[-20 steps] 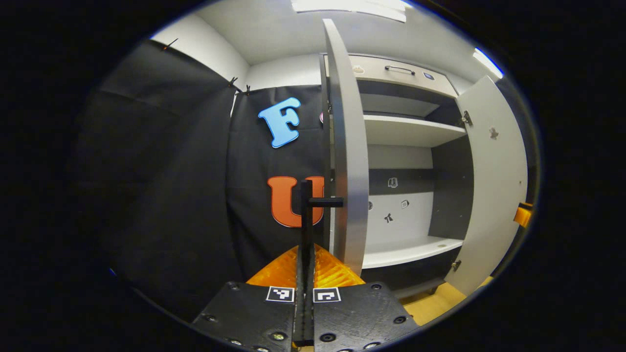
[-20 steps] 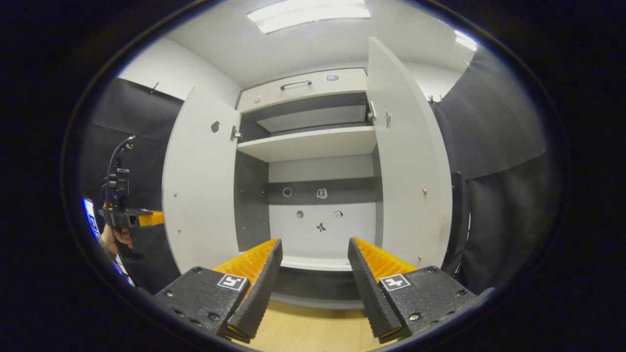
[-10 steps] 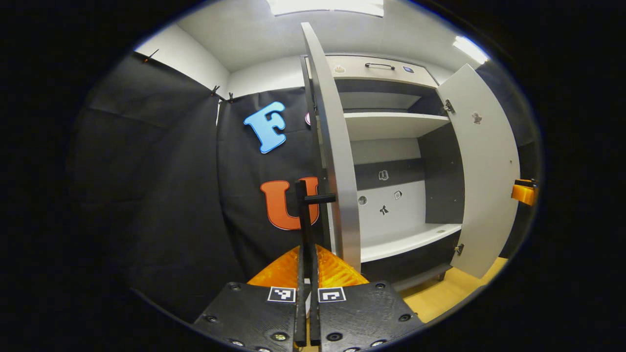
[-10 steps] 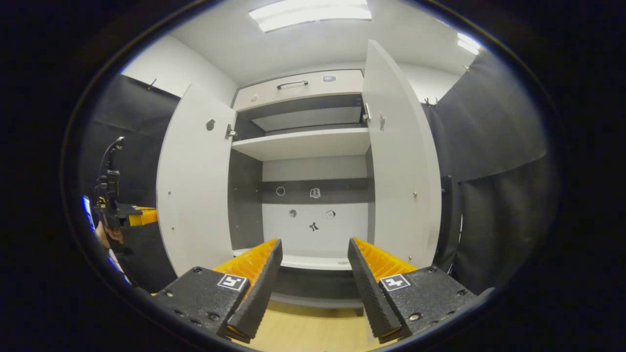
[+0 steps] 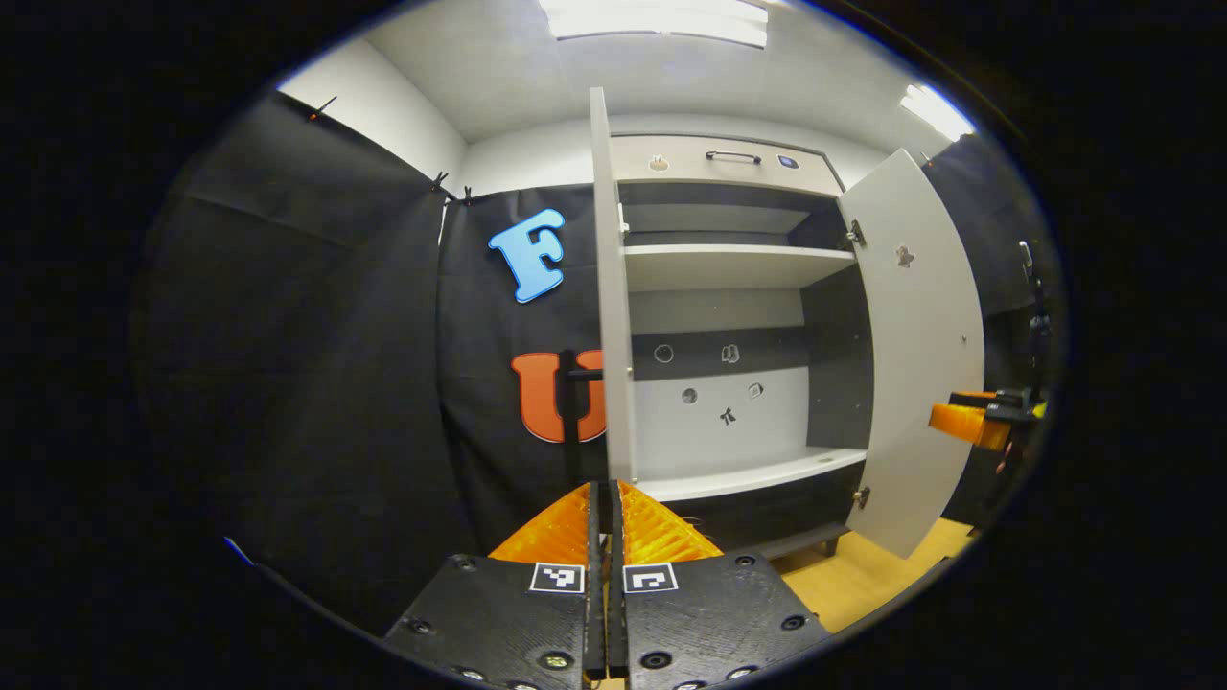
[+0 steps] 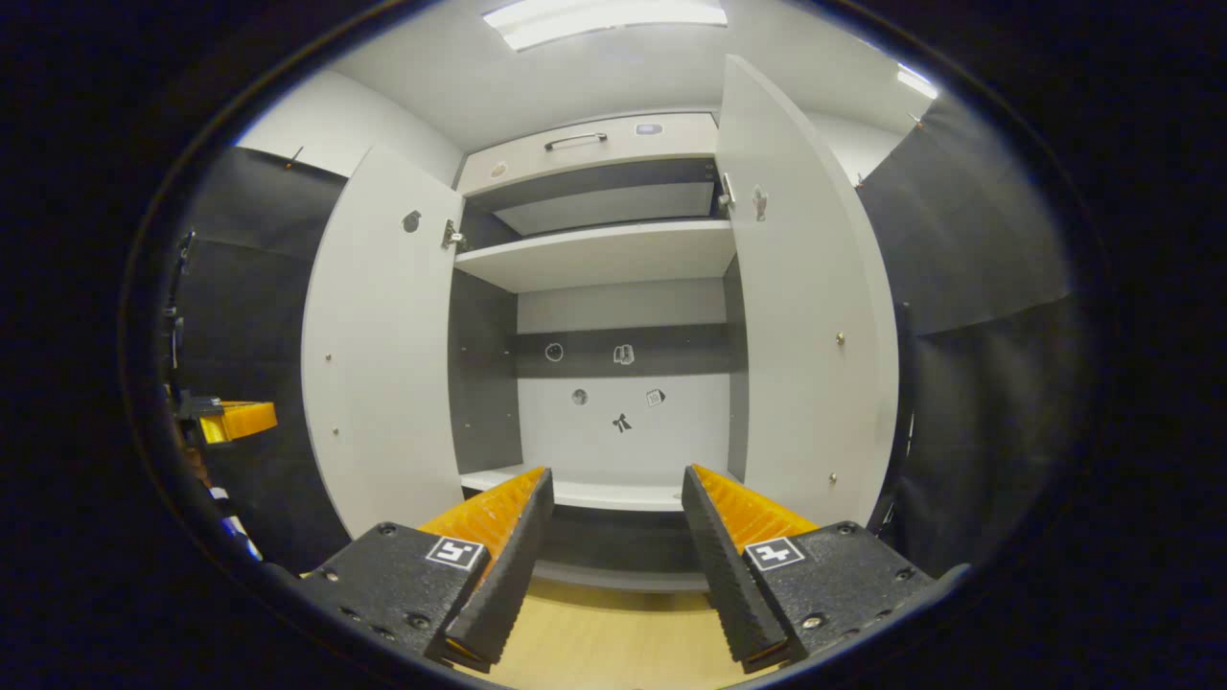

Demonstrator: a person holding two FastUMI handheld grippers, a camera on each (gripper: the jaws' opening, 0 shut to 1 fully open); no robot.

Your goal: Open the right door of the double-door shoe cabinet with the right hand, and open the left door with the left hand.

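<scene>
Both doors swung wide; task looks essentially done, next is backing clear. Left hand-held gripper [image 5: 602, 508] fingers together on nothing, left door [image 5: 612, 287] edge-on at 12 o'clock, its handle [image 5: 572, 393] just at 11. Right hand-held gripper [image 6: 613, 498] fingers apart, empty, facing the shelf [image 6: 604, 251]; right door [image 6: 815, 307] at 2 o'clock, inner face showing.

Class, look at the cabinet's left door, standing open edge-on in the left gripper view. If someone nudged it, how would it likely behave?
The left door would probably swing on its hinges rather than slide or tip, being fixed along one side of the shoe cabinet. It looks like a flat rigid panel, so likely no flexing. It looks thin edge-on, so a light push may do.
</scene>
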